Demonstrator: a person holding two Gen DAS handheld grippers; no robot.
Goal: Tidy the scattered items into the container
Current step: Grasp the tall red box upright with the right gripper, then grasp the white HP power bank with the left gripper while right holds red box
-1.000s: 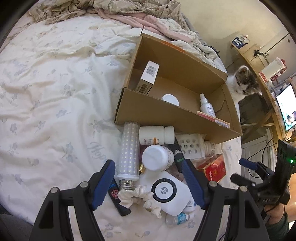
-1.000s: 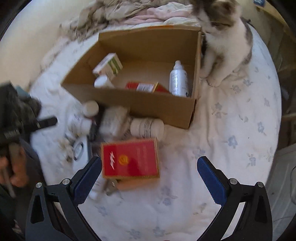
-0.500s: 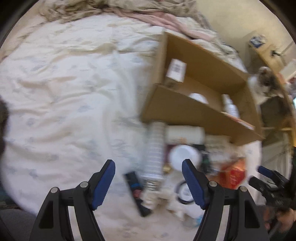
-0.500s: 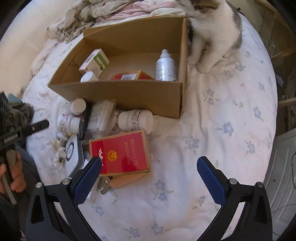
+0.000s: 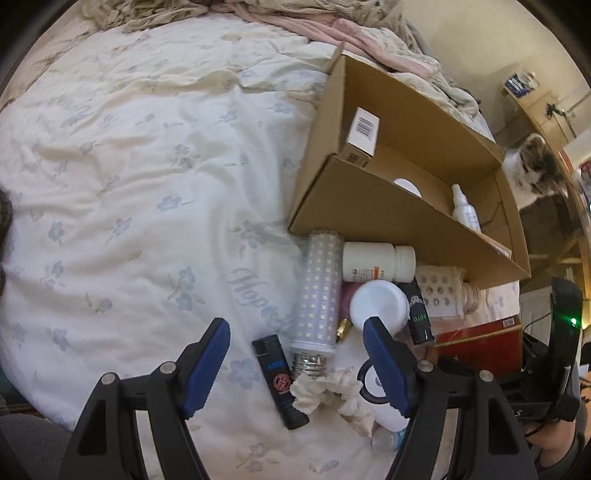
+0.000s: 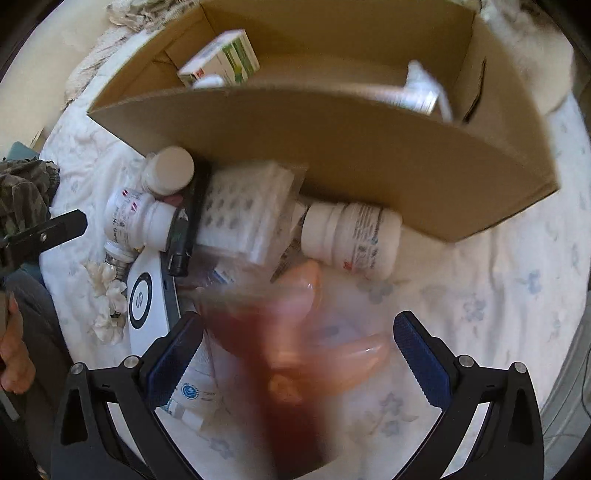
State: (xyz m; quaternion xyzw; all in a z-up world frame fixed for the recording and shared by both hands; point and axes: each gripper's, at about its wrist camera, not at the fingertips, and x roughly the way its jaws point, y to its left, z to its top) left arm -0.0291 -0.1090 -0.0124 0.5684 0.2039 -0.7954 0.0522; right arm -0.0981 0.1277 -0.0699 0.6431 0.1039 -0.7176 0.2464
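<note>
Bed, white floral duvet, rumpled blankets at its far edge. Directly on it: cardboard box toward the far right, LED corn bulb, black lighter, white scrunchie, white pill bottle just in front of the box.

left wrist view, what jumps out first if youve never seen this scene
The open cardboard box on the flowered bedspread stands out first, with a barcoded carton and a small spray bottle inside. Against its near wall lies a heap of clutter: a long LED corn bulb, a white pill bottle and a black lighter. A cat peers in from beyond the box's far right corner.
</note>
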